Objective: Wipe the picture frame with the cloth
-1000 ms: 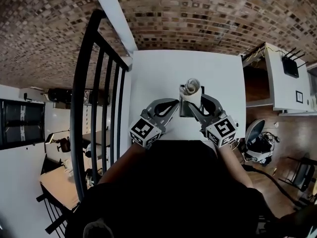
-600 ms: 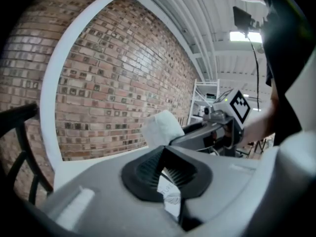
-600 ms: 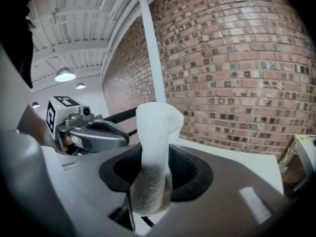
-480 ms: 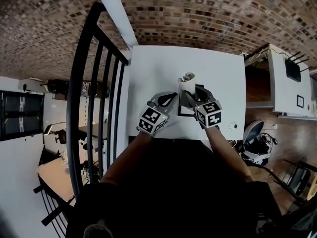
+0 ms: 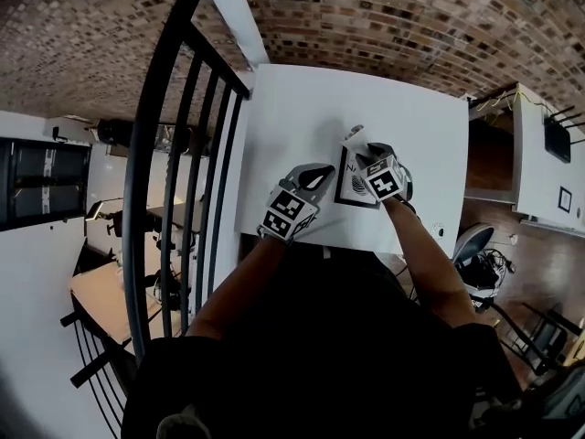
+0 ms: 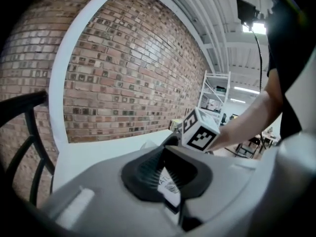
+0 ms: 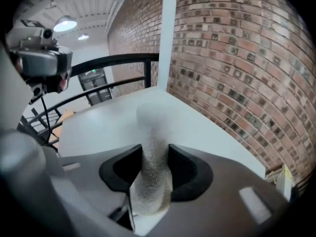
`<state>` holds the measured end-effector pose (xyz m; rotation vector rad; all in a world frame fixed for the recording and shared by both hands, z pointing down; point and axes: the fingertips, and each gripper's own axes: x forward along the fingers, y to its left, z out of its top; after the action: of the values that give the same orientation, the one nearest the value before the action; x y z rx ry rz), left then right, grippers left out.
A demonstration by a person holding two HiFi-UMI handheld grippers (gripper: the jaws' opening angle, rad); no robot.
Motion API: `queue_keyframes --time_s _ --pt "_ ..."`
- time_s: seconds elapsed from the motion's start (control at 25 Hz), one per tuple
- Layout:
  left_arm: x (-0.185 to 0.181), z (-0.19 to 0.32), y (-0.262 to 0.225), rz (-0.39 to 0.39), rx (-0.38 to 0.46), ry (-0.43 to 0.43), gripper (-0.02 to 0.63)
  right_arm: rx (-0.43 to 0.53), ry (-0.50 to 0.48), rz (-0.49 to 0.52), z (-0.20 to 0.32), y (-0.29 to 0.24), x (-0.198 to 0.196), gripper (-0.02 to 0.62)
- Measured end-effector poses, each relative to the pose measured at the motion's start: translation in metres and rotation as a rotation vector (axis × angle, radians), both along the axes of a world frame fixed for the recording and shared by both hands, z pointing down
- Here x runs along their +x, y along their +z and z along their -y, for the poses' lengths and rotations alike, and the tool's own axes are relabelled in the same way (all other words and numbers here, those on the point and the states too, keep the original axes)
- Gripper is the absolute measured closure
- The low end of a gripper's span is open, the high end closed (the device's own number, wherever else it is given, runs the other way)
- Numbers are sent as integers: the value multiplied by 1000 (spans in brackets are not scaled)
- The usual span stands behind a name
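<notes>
Both grippers have pushed farther out over the white table [image 5: 302,108], and the right gripper [image 5: 362,154] has swung to the 12 o'clock end of the picture frame [image 5: 358,188], baring its printed face. We hold that right gripper with the forearm stretched forward. Its jaws are clenched on a rolled cloth [image 7: 153,162], a beige, nubbly cylinder standing upright between the dark pads. In the head view the cloth sits at the frame's far edge. The frame lies flat near the table's near edge, a thin black rectangle around white paper with a dark round print. Our left gripper [image 5: 320,172] reaches in from the frame's 9 o'clock side, its ribbed pads [image 6: 143,169] pinching the frame's printed edge.
</notes>
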<state>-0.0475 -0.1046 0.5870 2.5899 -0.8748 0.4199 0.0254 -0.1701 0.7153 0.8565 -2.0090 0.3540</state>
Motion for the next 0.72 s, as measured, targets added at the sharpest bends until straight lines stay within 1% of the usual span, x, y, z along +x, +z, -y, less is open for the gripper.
queue_keyframes --time_s 0.12,0.32,0.52,0.72 --pt "-6 0 10 18 16 -18 604 -14 -105 -115 11 18 -1 437" --pt "-12 -5 17 22 1 -35 604 -27 -288 -263 17 42 -13 439" --pt "-17 -9 20 24 -11 -46 604 -48 -403 -330 8 55 -21 440" --pt "-20 -9 21 18 -12 -54 604 -73 -494 -339 -12 56 -32 440"
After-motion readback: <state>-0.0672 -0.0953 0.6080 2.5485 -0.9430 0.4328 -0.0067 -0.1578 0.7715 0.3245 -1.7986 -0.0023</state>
